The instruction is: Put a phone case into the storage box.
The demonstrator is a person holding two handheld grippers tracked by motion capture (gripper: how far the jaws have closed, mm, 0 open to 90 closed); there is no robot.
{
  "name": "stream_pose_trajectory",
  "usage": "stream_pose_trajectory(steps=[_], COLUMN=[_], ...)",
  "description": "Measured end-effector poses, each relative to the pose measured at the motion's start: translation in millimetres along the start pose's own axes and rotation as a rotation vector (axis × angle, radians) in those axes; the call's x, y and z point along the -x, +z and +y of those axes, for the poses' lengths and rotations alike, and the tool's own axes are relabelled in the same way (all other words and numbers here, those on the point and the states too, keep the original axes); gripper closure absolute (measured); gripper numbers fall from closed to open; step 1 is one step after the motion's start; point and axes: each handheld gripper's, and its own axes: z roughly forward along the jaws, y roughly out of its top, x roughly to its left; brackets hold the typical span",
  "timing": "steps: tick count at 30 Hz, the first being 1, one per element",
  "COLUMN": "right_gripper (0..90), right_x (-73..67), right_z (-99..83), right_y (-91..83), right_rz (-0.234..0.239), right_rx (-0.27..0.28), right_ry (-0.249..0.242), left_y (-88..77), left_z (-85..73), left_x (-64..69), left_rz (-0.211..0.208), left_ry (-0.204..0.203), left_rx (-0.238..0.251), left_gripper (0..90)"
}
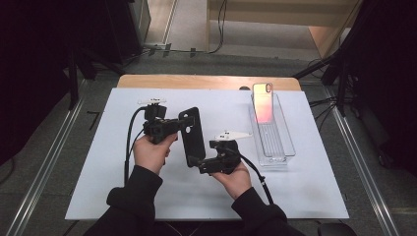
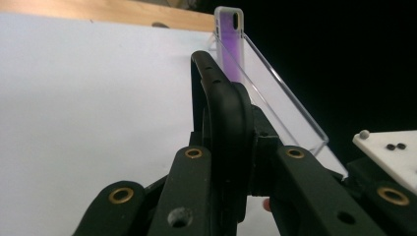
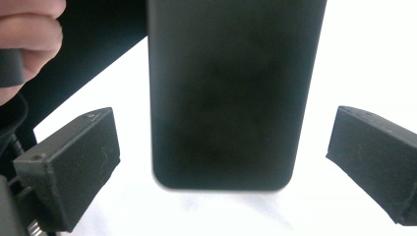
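The person's forearms are entering from the near edge of the white table sheet (image 1: pixel 295 196), one gripper in each hand. The right gripper (image 1: pixel 193 161) is lying nearest, pointing left toward the lower end of the black phone case (image 1: pixel 192 130). In the right gripper view its jaws are standing wide apart on either side of the case's rounded lower end (image 3: pixel 221 123), with clear gaps on both sides; the pads are touching nothing. No earlier state is being compared here.

Just beyond it, the left gripper (image 1: pixel 184 124) is pointing right and is clamping the black phone case near its upper end. In the left gripper view the jaws are sitting nearly closed with the case's edge (image 2: pixel 223 105) pinched between them. The case is being held above the sheet, between the two grippers, tilted with its camera cut-out end farthest from the person.

Farther back and to the right, a clear plastic tray (image 1: pixel 287 147) is resting on the sheet, well apart from the grippers. A second phone case (image 1: pixel 262 101), iridescent pink, is standing upright at the tray's far end.
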Motion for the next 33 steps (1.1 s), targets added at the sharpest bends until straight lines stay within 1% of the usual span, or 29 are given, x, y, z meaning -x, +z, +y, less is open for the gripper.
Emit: stream_pose_trajectory(steps=[2, 4, 7, 11, 14, 17, 20, 23, 27, 29, 32, 33], right_gripper=[0.0, 0.0, 0.0, 0.0, 0.0, 0.0, 0.0, 0.0, 0.0, 0.0, 0.0, 0.0], right_x=[0.5, 0.8, 2.6, 3.0, 3.9, 5.2, 7.4, 10.2, 15.3, 16.7, 18.1, 18.4], right_z=[0.5, 1.4, 3.1, 4.1, 4.7, 5.4, 5.5, 5.2, 6.8, 8.0, 10.5, 11.7], right_y=[0.0, -0.1, -0.3, -0.1, -0.9, -1.5, -3.0, -6.4, -10.7, -12.5, -15.8, -17.0], right_rz=[0.013, 0.015, 0.021, 0.022, 0.022, 0.024, 0.03, 0.028, 0.046, 0.053, 0.059, 0.059], right_rx=[-0.015, -0.024, -0.033, -0.035, -0.032, -0.035, -0.054, -0.065, -0.057, -0.054, -0.041, -0.035], right_ry=[-0.006, -0.018, -0.026, -0.035, -0.049, -0.061, -0.083, -0.113, -0.116, -0.125, -0.122, -0.12], left_y=[-1.3, -2.5, -4.3, -3.5, -2.4, -2.8, -2.9, -2.1, -0.8, -0.1, -0.5, -0.8], left_z=[-2.9, -6.6, -12.8, -20.7, -24.9, -28.1, -30.7, -33.0, -35.0, -36.0, -37.2, -37.2], left_x=[0.0, -0.5, -3.4, -5.3, -3.9, 0.0, 2.7, 4.2, 7.2, 9.8, 13.2, 13.9], left_rz=[0.012, 0.018, 0.017, 0.032, 0.043, 0.05, 0.047, 0.052, 0.049, 0.043, 0.03, 0.027], left_ry=[0.029, 0.042, 0.047, 0.067, 0.097, 0.144, 0.176, 0.194, 0.204, 0.219, 0.25, 0.252], left_rx=[0.006, 0.023, 0.051, 0.073, 0.092, 0.117, 0.14, 0.15, 0.169, 0.181, 0.2, 0.202], left_gripper=[82.8, 82.8, 82.8, 82.8, 82.8, 82.8, 82.8, 82.8, 82.8, 82.8, 82.8, 82.8])
